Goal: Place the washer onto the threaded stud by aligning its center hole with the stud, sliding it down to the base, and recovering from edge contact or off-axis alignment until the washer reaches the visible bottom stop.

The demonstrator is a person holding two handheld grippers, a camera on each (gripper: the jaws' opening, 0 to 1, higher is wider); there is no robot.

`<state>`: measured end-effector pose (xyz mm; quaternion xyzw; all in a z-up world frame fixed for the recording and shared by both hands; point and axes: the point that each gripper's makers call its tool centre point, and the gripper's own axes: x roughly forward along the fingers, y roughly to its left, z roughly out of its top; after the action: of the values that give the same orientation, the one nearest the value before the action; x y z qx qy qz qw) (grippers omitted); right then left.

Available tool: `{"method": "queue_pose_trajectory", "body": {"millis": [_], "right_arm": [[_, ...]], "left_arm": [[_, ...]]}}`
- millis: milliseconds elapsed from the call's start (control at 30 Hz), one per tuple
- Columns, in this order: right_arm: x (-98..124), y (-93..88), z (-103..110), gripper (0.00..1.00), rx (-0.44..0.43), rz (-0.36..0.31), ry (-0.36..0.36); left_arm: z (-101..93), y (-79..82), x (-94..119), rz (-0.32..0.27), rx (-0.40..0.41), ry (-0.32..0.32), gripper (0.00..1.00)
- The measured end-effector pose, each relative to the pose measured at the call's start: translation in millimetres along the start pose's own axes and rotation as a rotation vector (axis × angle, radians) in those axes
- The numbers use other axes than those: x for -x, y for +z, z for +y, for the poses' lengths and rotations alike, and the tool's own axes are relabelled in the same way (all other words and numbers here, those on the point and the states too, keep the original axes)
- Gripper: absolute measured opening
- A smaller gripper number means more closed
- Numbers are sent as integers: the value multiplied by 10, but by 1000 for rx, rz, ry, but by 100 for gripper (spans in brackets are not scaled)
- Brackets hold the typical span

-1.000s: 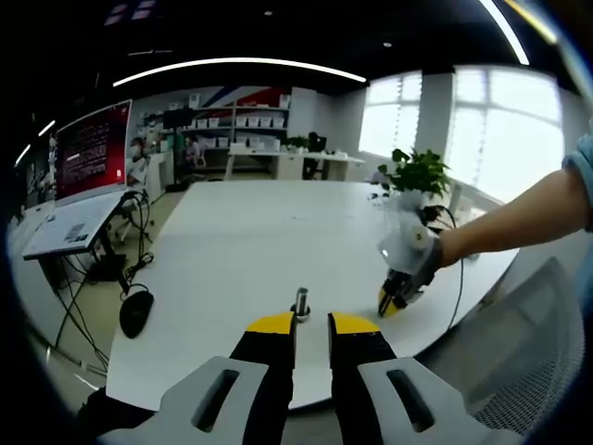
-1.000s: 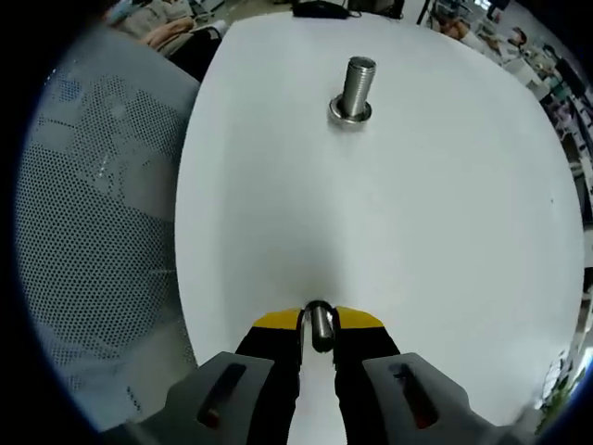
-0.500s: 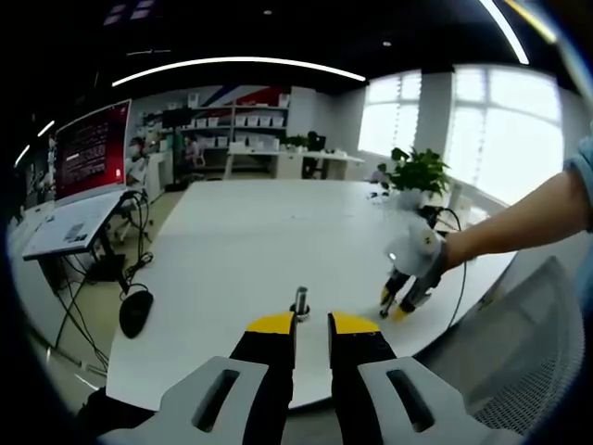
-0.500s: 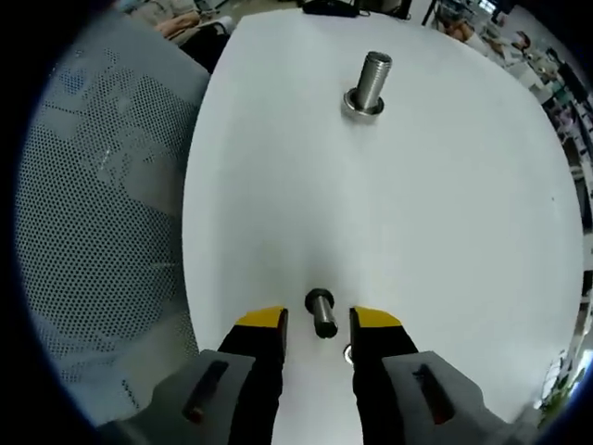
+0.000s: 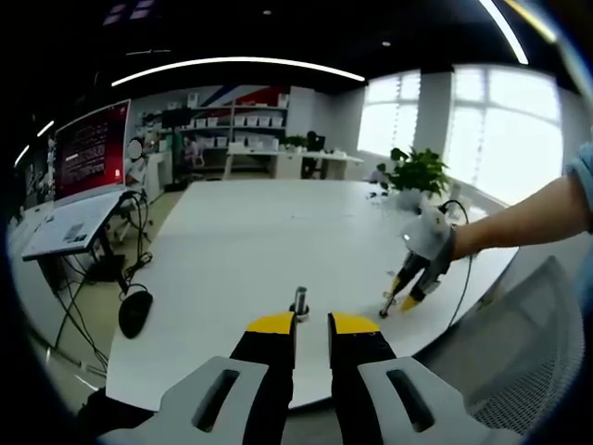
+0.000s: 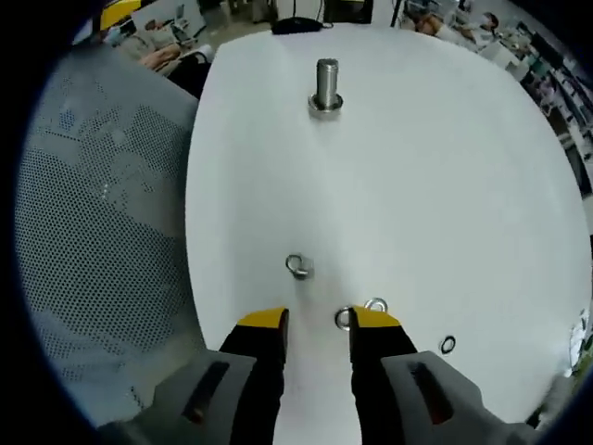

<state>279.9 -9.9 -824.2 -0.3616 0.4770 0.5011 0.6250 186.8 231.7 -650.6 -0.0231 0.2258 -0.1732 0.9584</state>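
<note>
my right claw (image 6: 315, 324) open, empty, over washers (image 6: 296, 265) well short of the stud (image 6: 325, 85); left claw (image 5: 311, 326) open by stud. risk: grabbing two washers, or pinching one off-centre.

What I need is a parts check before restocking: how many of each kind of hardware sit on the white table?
Threaded stud: 1
Small metal rings: 4
Total: 5
</note>
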Motion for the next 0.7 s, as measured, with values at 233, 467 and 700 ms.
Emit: {"method": "queue_pose_trajectory", "body": {"millis": [233,467,700], "right_arm": [[-25,-129,-88,26,-64,2,-8],[-60,-166,-142,26,-91,9,-3],[-141,-197,-186,26,-79,36,-13]], "left_arm": [[2,4,0,-1,1,1,11],[5,5,0,-2,2,3,11],[6,8,0,-4,3,5,11]]}}
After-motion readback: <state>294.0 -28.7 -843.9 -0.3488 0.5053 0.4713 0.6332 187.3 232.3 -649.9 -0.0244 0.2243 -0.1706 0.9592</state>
